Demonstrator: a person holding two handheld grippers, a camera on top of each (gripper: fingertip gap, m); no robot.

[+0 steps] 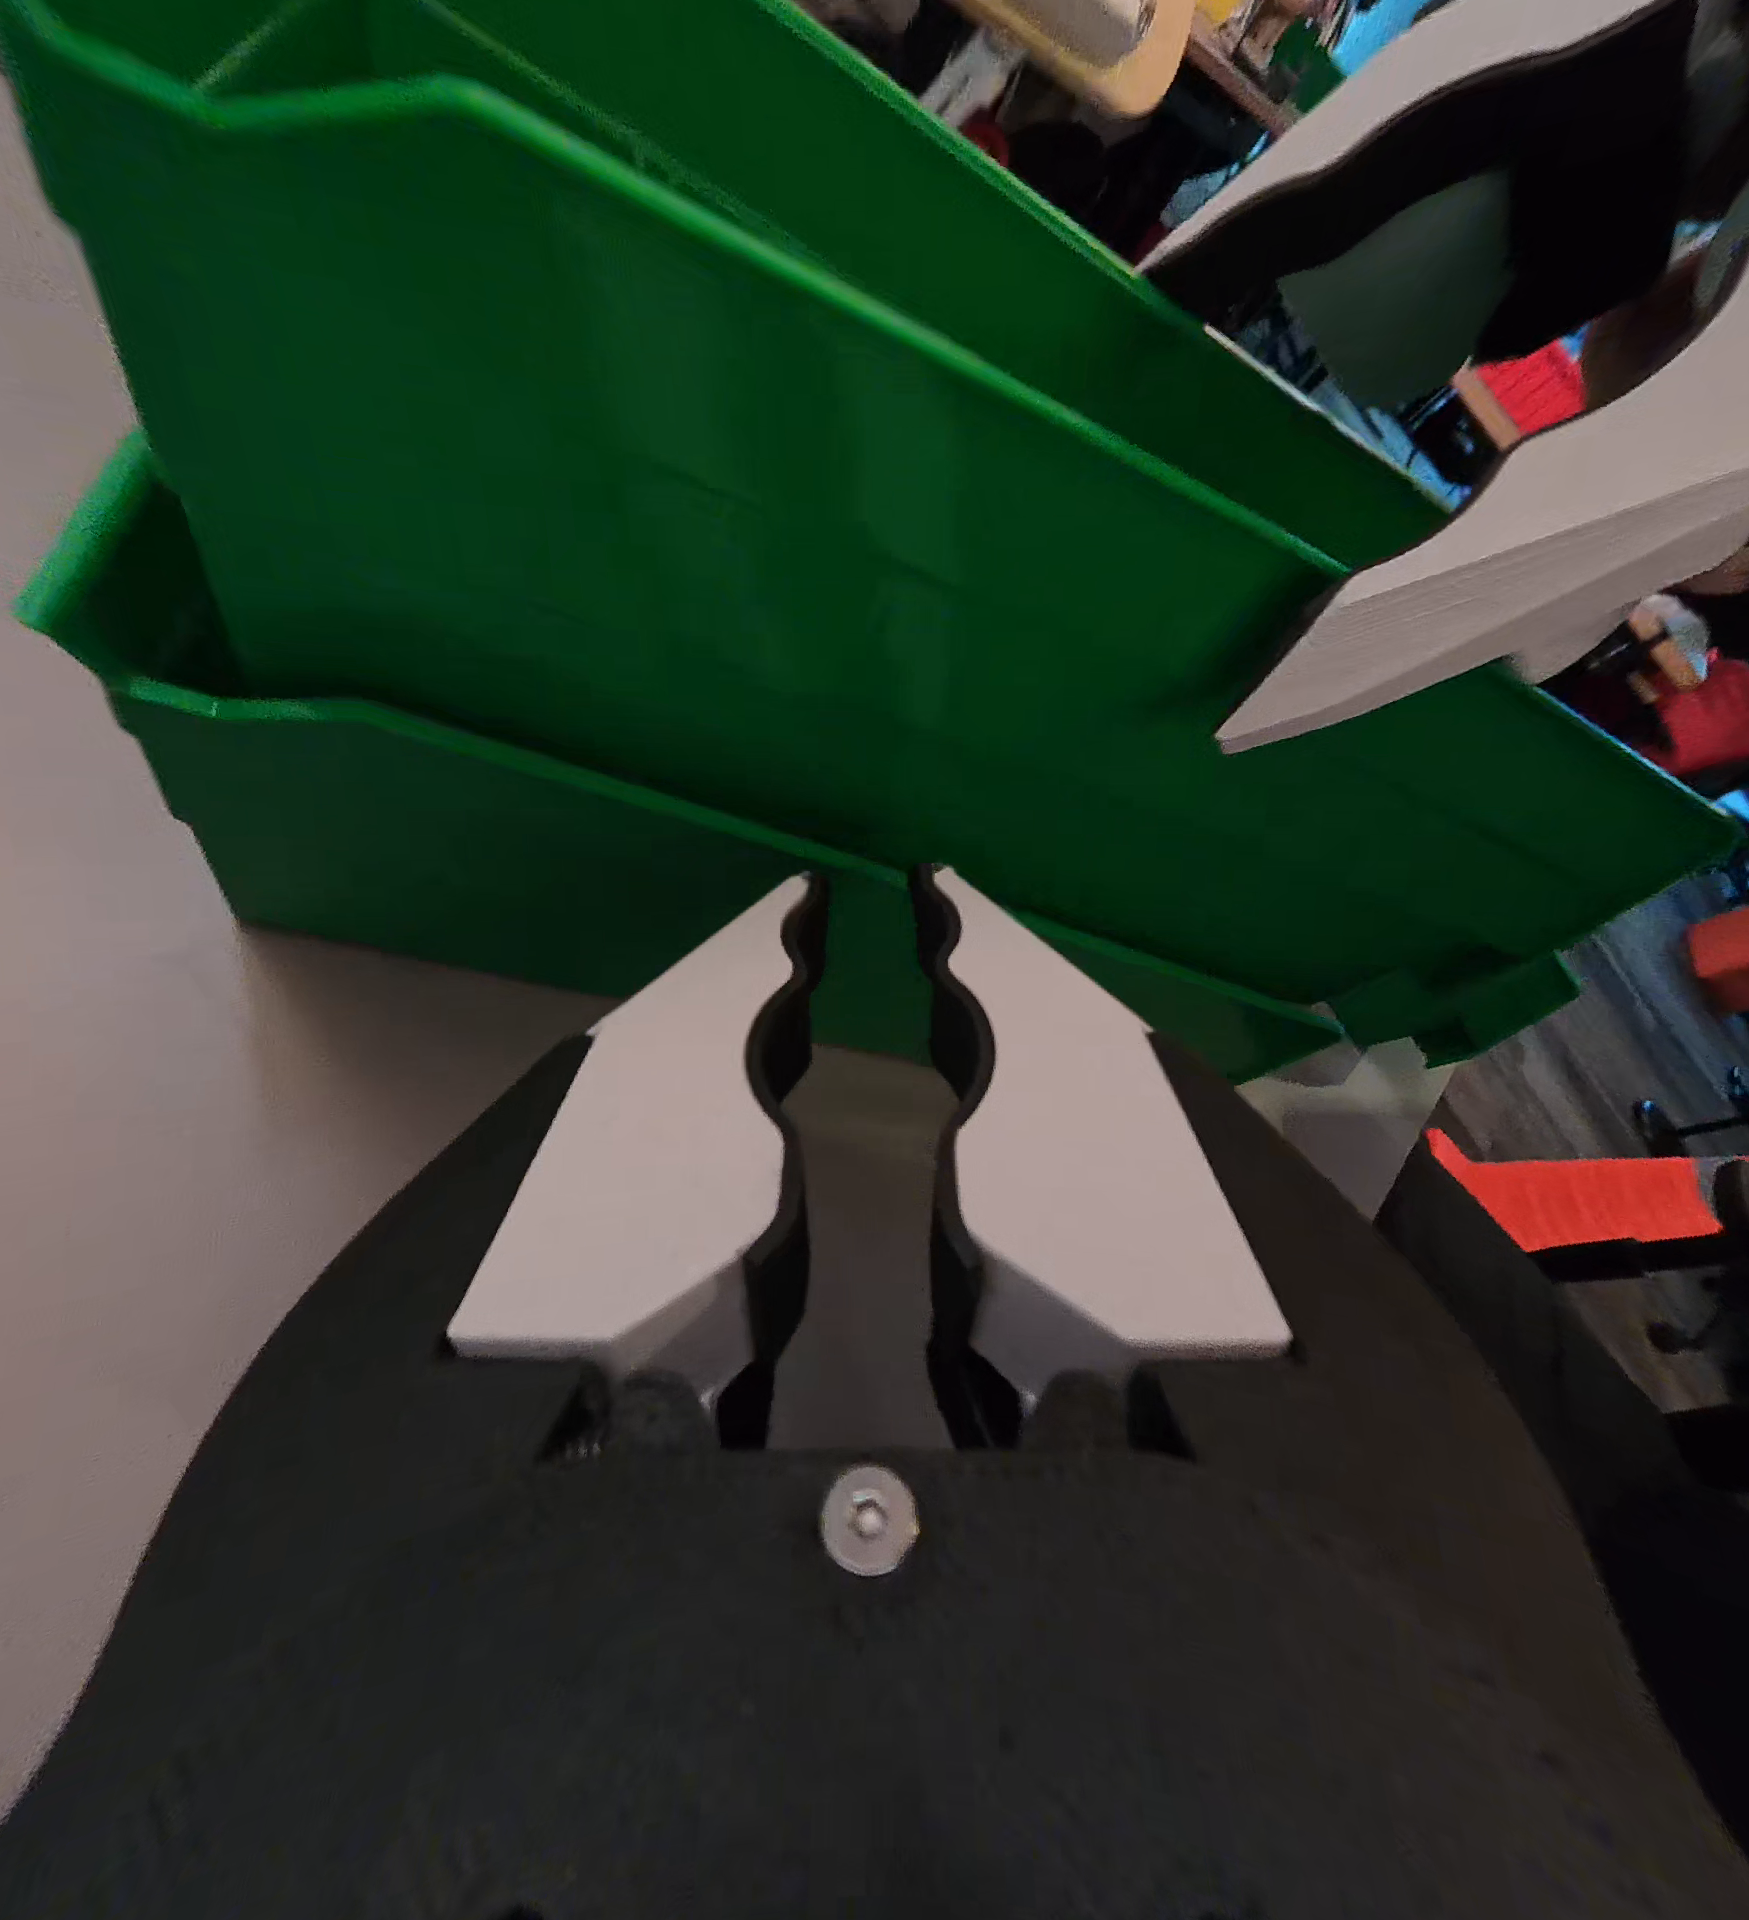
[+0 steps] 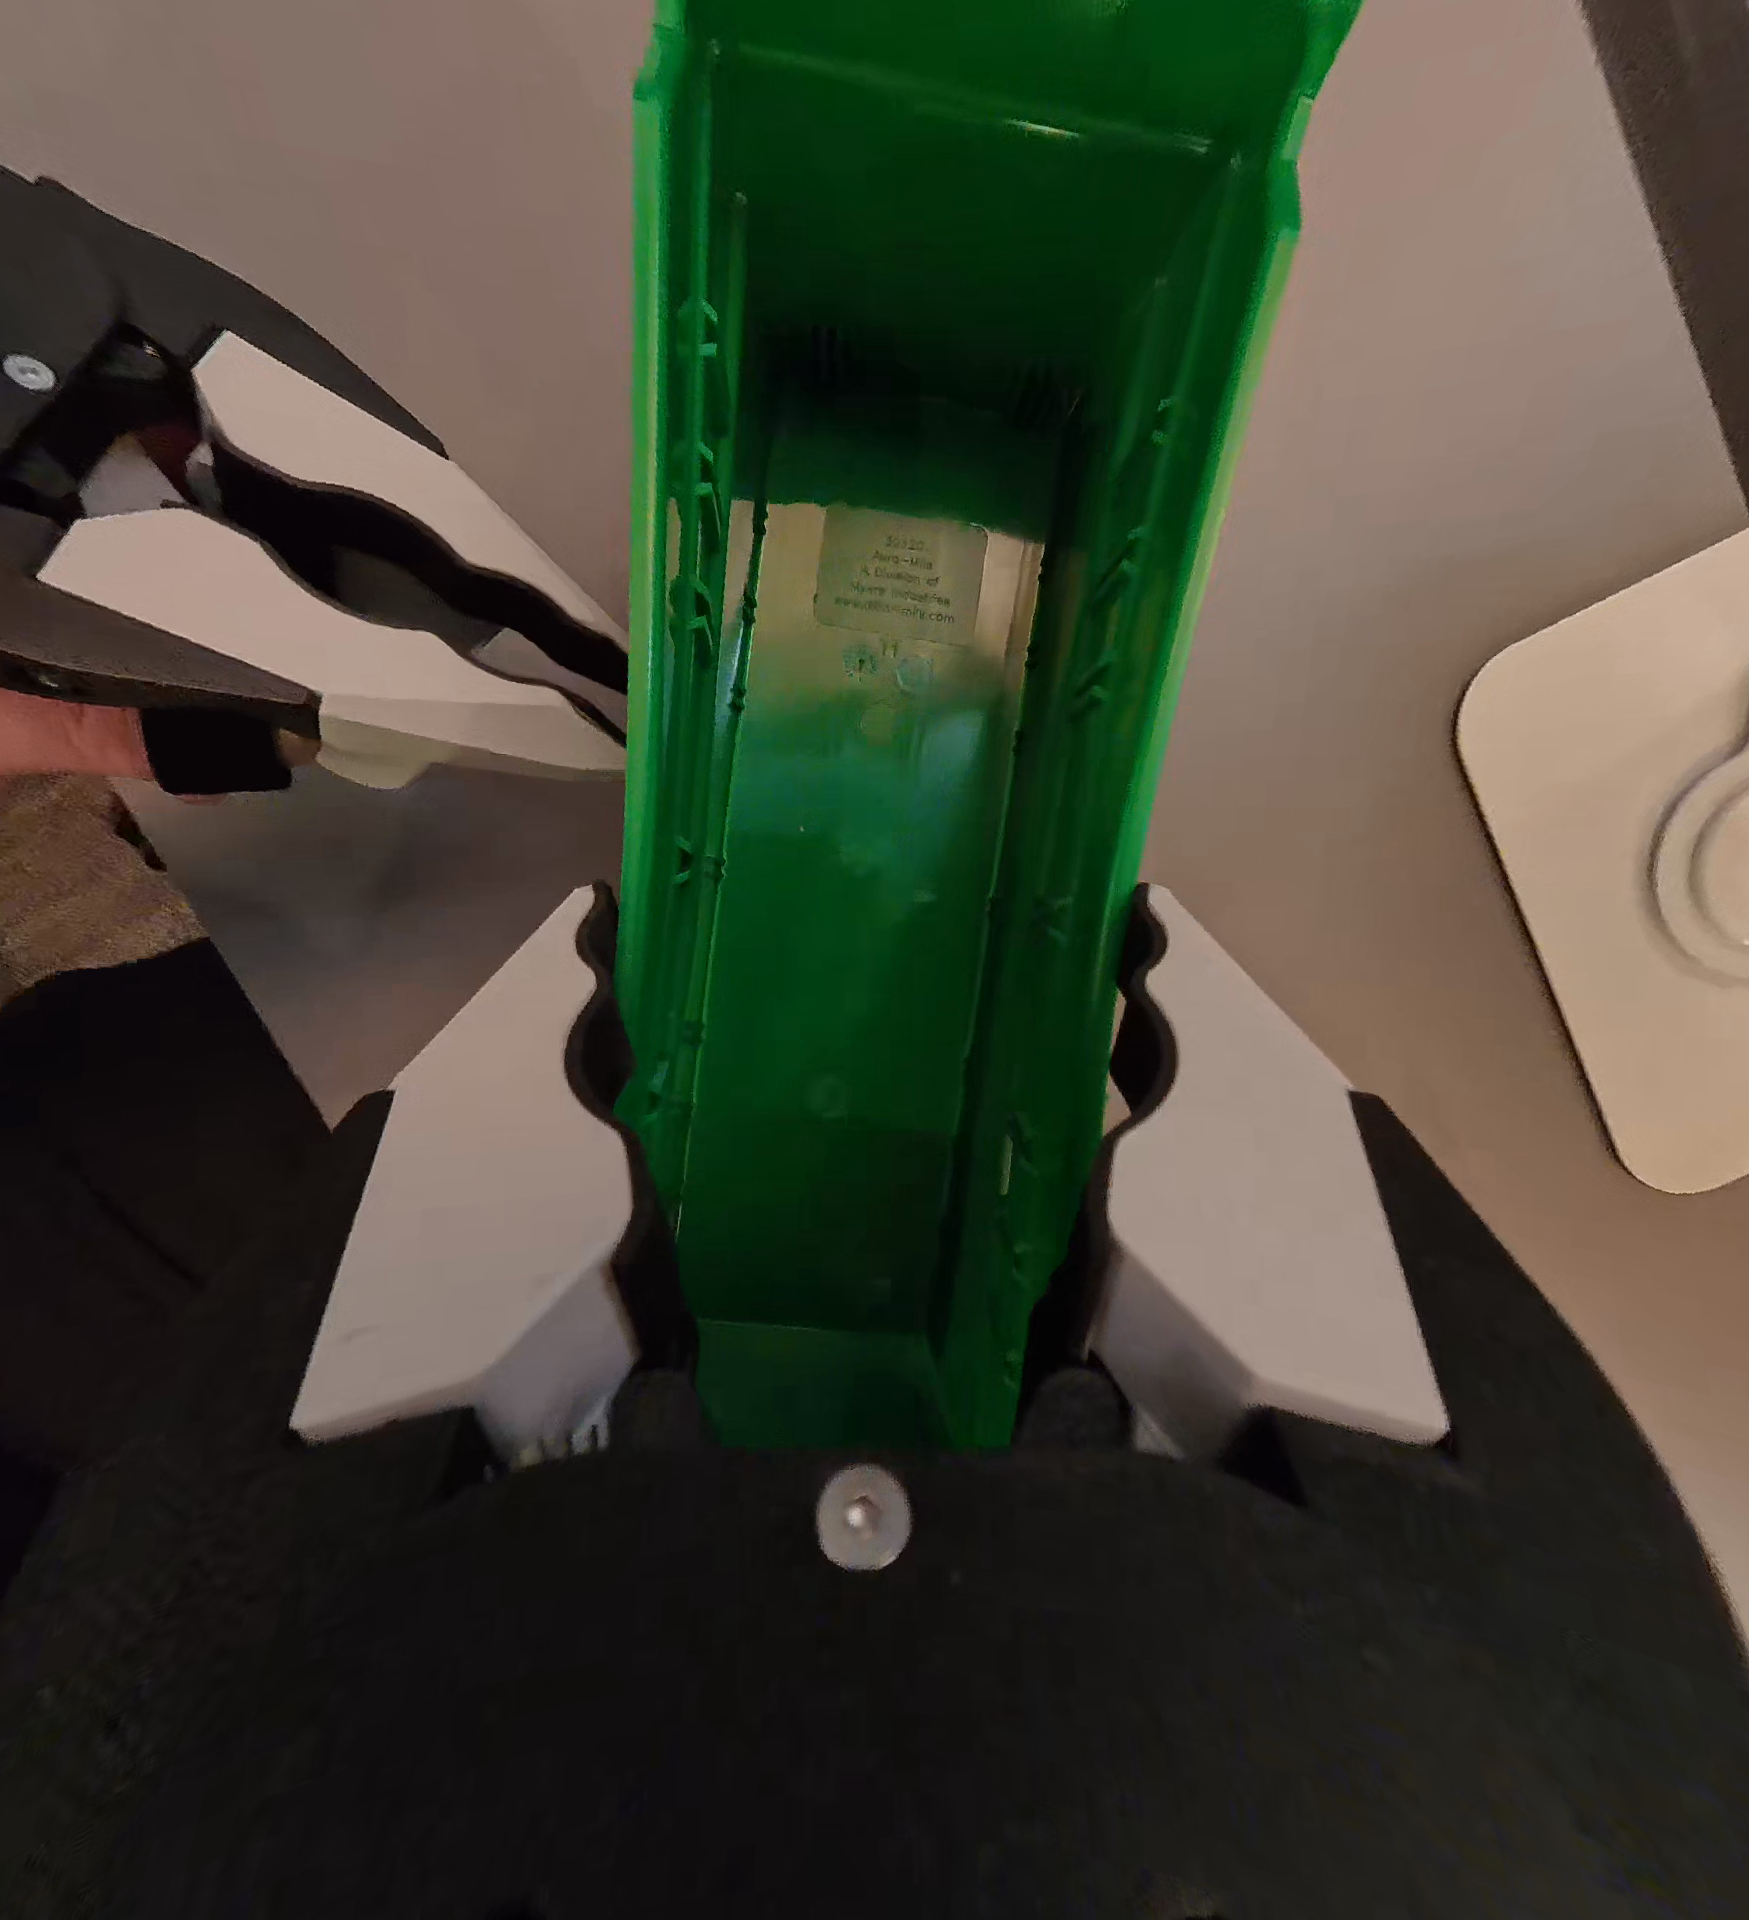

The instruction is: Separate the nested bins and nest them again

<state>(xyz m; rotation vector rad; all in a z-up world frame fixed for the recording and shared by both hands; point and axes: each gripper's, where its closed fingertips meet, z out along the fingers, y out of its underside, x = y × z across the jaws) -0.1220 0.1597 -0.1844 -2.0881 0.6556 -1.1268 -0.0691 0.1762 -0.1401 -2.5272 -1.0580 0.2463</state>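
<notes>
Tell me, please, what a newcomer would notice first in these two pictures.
First, two green bins: the upper bin is tilted, partly lifted out of the lower bin on the table. The right gripper holds the upper bin across its width, while the left gripper pinches the lower bin's wall. At the right edge of the right wrist view lies a white tray.

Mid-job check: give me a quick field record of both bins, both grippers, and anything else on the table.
upper bin: green, tilted, one end raised, other end inside lower bin
lower bin: green, resting on table
left gripper: fingers closed on lower bin's side wall
right gripper: fingers clamped across upper bin's width
nesting: partial
other: white tray with a clear item, right of the bins
</notes>
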